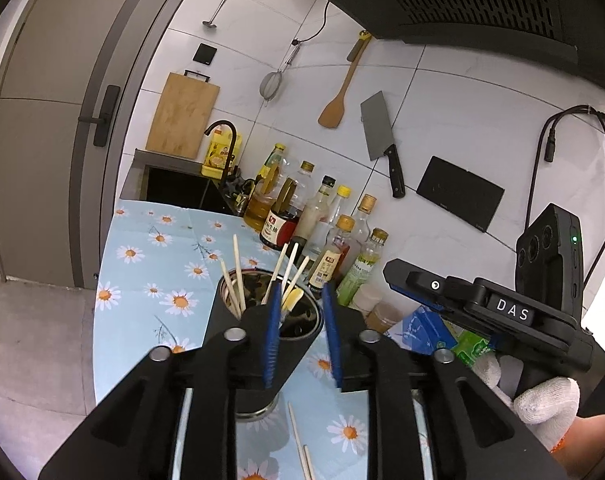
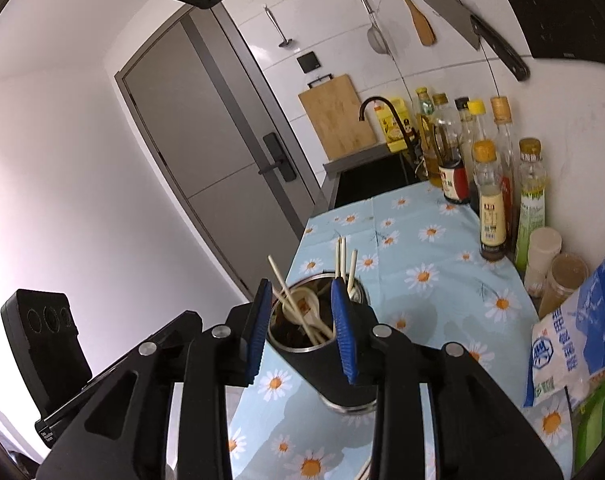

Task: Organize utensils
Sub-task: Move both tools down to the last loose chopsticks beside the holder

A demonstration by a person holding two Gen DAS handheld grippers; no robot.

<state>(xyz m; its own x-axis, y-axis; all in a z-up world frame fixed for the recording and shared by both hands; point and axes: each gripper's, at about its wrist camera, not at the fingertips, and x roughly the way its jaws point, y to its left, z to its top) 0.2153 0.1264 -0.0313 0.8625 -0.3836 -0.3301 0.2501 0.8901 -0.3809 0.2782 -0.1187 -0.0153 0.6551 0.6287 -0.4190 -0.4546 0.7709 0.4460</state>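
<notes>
A black utensil holder with a steel rim (image 1: 225, 284) stands on the daisy-print cloth, and its wall (image 2: 322, 372) also shows in the right wrist view. Several pale chopsticks (image 1: 237, 268) and a pale spoon (image 2: 302, 304) stick out of it. My left gripper (image 1: 302, 300) hovers just above the holder's mouth, blue pads apart and pressing on nothing. My right gripper (image 2: 300, 300) hangs over the same holder from the other side, also open and empty. Two loose chopsticks (image 1: 299, 440) lie on the cloth in front of the holder. The right gripper's body (image 1: 482, 300) is held by a gloved hand (image 1: 542, 400).
Several oil and sauce bottles (image 1: 334, 236) line the tiled wall, with jars (image 2: 558, 276) and a blue-white bag (image 2: 570, 328) beside them. A sink (image 1: 174, 184) with a dark faucet lies beyond the cloth. A cleaver (image 1: 380, 136) and a wooden spatula (image 1: 336, 104) hang on the wall.
</notes>
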